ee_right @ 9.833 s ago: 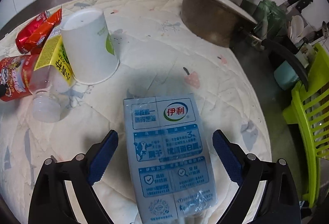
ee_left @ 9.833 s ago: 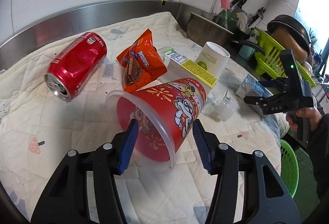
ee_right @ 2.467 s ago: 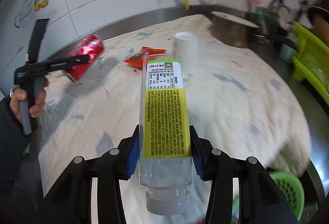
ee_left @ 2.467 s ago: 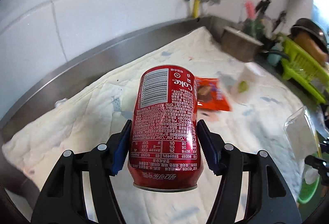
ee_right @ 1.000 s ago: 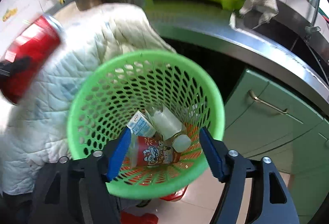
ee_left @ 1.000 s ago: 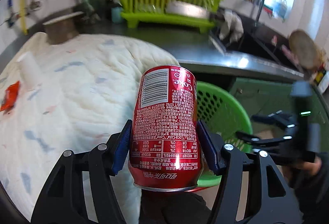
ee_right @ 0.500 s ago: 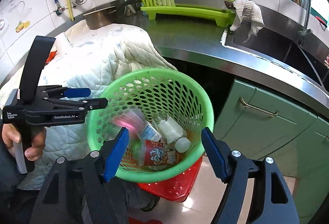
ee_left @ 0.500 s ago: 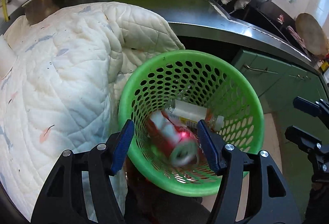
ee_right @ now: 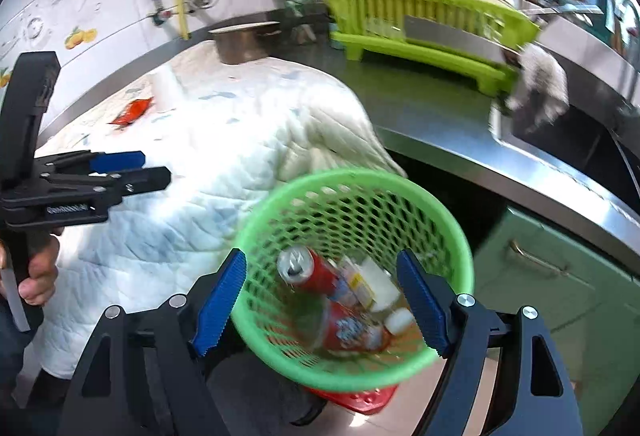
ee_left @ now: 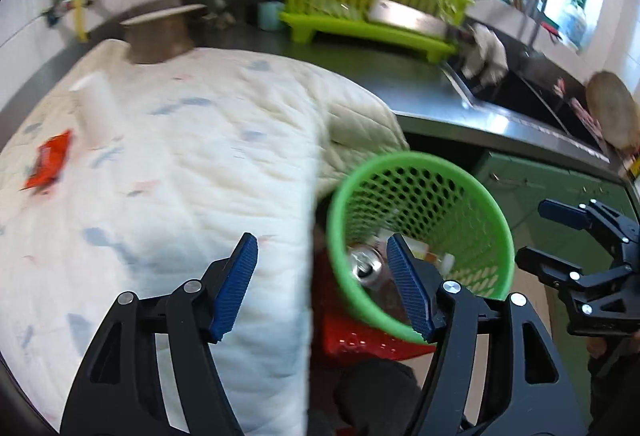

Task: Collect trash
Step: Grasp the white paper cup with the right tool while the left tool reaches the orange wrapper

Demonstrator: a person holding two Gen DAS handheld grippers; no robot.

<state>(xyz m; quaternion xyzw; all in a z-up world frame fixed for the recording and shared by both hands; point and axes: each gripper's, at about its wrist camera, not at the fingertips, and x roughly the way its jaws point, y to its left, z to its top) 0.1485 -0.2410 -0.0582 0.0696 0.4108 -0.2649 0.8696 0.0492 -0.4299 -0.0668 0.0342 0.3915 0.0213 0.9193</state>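
Item: left gripper (ee_left: 322, 284), jaws apart, empty. Item: right gripper (ee_right: 322, 302), jaws apart, empty, above the green basket (ee_right: 452, 232). Item: can (ee_right: 310, 270), in basket with cup and bottle. Item: orange wrapper (ee_left: 48, 166) and white cup (ee_left: 96, 108), on the tabletop quilt (ee_left: 200, 164). I judged the wrapper needed a flat, low pinch.

Red can (ee_right: 310, 272): I can't read any print, too blurred.
Left gripper (ee_right: 116, 172) side lettering: white, illegible to me.
Red cup (ee_right: 352, 328): cartoon blur only.
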